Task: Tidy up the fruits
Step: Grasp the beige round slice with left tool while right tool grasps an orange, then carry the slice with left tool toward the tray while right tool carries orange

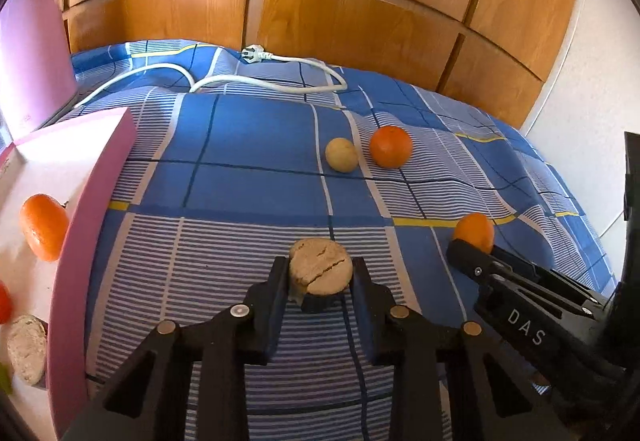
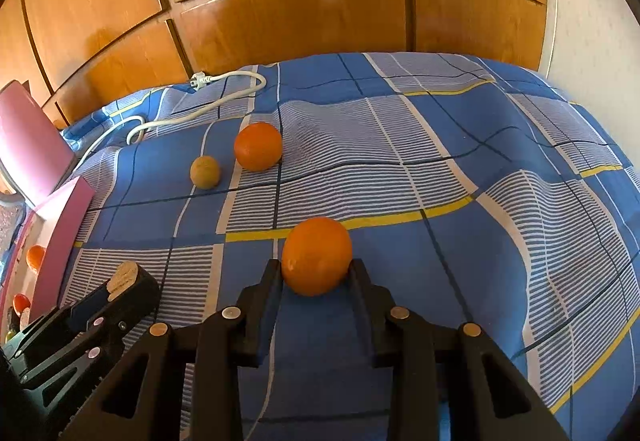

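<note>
Both loaded for the pink box [image 1: 80, 209] at frame left: left gripper [image 1: 321, 273] jaws pinch cracked beige fruit [image 1: 320, 266], right gripper [image 2: 316, 271] jaws clamp orange [image 2: 317, 255]; 2 fruits wait upper center

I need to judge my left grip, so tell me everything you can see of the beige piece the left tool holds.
The beige piece is a flat, round disc with a rough, crumbly, matte surface, split by a jagged crack. It is pinched at its edges in the left tool, face tilted toward the camera, over the striped bedspread. Whether it touches the cloth is unclear.
</note>
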Motion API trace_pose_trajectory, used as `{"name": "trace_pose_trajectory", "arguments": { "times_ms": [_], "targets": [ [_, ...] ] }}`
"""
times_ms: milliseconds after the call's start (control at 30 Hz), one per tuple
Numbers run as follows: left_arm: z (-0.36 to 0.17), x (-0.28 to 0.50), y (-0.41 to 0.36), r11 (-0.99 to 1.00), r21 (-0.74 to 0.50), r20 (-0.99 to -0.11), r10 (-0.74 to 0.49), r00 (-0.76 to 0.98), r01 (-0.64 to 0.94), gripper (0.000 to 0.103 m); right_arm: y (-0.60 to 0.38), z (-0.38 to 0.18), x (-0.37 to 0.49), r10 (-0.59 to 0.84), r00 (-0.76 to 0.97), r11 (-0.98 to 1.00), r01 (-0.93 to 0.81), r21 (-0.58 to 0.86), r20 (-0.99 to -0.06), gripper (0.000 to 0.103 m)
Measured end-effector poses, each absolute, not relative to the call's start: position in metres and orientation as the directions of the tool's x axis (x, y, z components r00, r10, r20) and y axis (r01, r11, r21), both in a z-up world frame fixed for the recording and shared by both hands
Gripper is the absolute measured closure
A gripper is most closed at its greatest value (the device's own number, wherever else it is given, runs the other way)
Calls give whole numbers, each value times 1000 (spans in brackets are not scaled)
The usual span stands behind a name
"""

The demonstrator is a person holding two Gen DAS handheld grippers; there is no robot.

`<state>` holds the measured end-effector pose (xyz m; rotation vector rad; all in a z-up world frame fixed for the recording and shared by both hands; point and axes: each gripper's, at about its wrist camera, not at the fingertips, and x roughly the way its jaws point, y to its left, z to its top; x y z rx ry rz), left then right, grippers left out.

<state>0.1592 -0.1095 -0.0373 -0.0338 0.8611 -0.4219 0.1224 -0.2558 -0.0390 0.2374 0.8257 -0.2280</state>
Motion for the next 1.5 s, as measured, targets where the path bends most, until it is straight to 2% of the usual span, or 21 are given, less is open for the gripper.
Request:
{"name": "trace_pose_trajectory", "arguments": {
  "times_ms": [300, 1500],
  "targets": [
    [-43, 161, -109, 920, -200, -736, -369, 568, 338, 72, -260, -41, 119, -75, 670, 941, 294, 171, -739, 68],
    [-41, 159, -110, 922, -194, -728, -364, 582, 335, 73, -255, -35, 120, -117, 666, 953, 285, 107, -736, 69]
  ]
}}
